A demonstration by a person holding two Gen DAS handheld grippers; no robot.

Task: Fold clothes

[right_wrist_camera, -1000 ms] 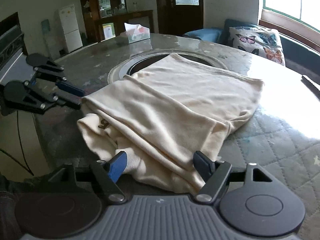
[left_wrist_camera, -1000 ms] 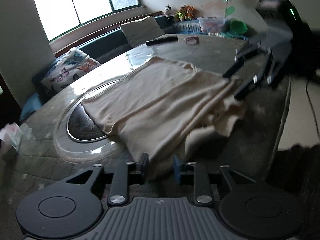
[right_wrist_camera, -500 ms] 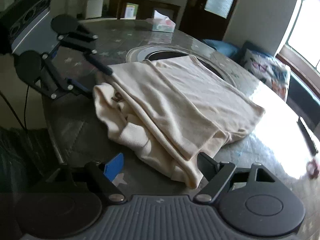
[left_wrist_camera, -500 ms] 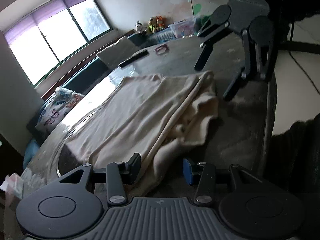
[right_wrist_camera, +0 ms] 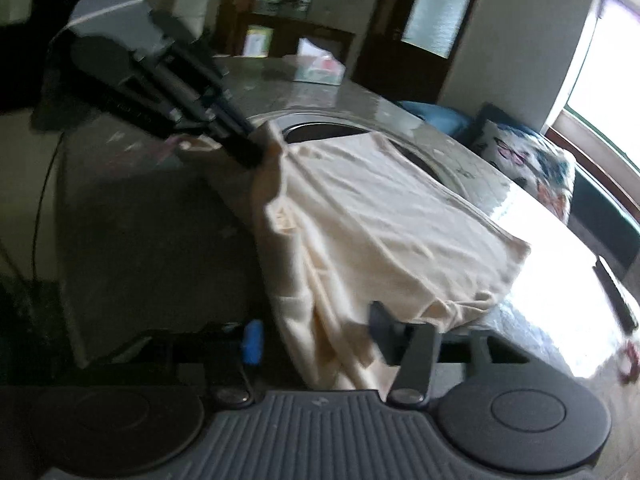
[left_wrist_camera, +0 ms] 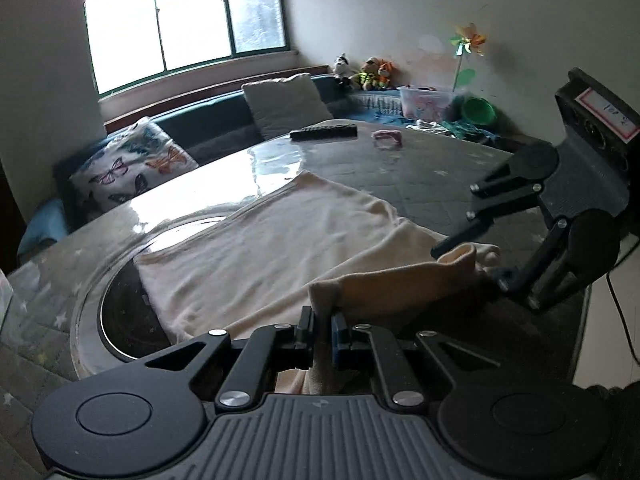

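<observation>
Cream cloth makes up the one garment on the round glass-topped desk, lying folded over the dark central well, and it has changed since a second ago: then its near edge lay slack on the desk, whereas now that edge is lifted into a ridge strung between the two tongs. The left tongs, which stood apart around the hem before, are pressed together on a fold of the garment. The right tongs, wider a moment back, are closing with the bunched corner of the cloth between them; the blurred picture does not settle whether the pads already press on it. Counted: one garment, two tongs, two cushions on the window bench, one remote control, one pink ring-shaped item. Only the left wrist view shows the white cushion, the plush toys and the pinwheel; only the right wrist view shows the tissue box and the dark cabinet behind the desk. The butterfly cushion appears in both.
</observation>
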